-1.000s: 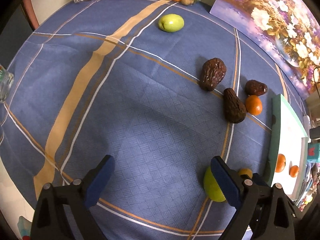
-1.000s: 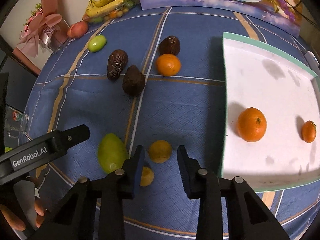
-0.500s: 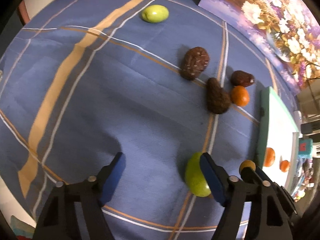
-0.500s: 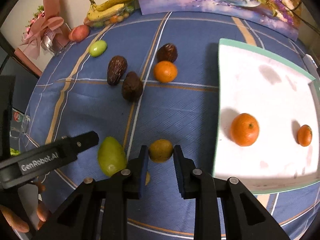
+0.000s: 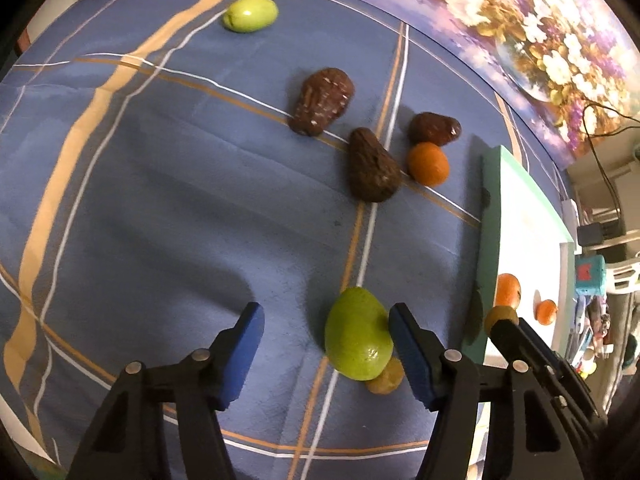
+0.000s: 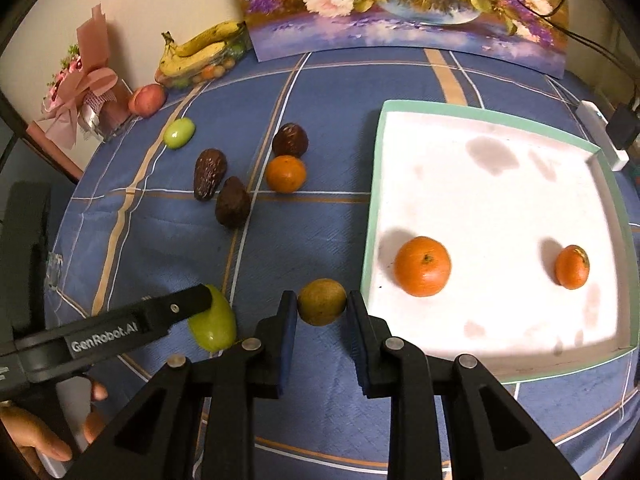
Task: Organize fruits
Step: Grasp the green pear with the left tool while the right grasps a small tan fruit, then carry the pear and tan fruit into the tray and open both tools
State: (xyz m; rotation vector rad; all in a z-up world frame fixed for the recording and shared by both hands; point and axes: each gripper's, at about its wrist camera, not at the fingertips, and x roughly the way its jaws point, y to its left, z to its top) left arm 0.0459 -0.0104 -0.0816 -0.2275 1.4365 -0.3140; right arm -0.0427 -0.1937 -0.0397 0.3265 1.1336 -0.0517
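Low in the middle of the right wrist view, the right gripper [image 6: 322, 312] has its two blue pads pressed against a small yellow-brown fruit [image 6: 322, 301], a firm pinch across its widest part, which suits carrying it to the white tray [image 6: 472, 120] just to its right. Two oranges [image 6: 422, 266] already sit in the tray's lower half, so round citrus-like fruit seems to be gathered there, and the held one likely belongs with them.

Toward the bottom of the left wrist view, the left gripper [image 5: 324, 344] is closing, about half open, around a large green fruit [image 5: 357, 334]. Its right pad [image 5: 408, 352] is at or against the fruit's side, while the left pad stands well clear, so nothing is gripped yet.

Further up the blue cloth [image 5: 160, 200] lie two dark wrinkled avocados [image 5: 372, 166], a dark round fruit [image 5: 434, 129], a loose orange [image 5: 427, 163] and a smaller green fruit [image 5: 250, 14], all awaiting sorting.

Whether the held fruit is off the cloth cannot be told. A second yellowish fruit [image 5: 386, 376] is half hidden under the green one. Bananas [image 6: 200, 46] at the upper left rest on a container whose contents are too small to name. A hand [image 6: 36, 436] is cut off at the lower left edge
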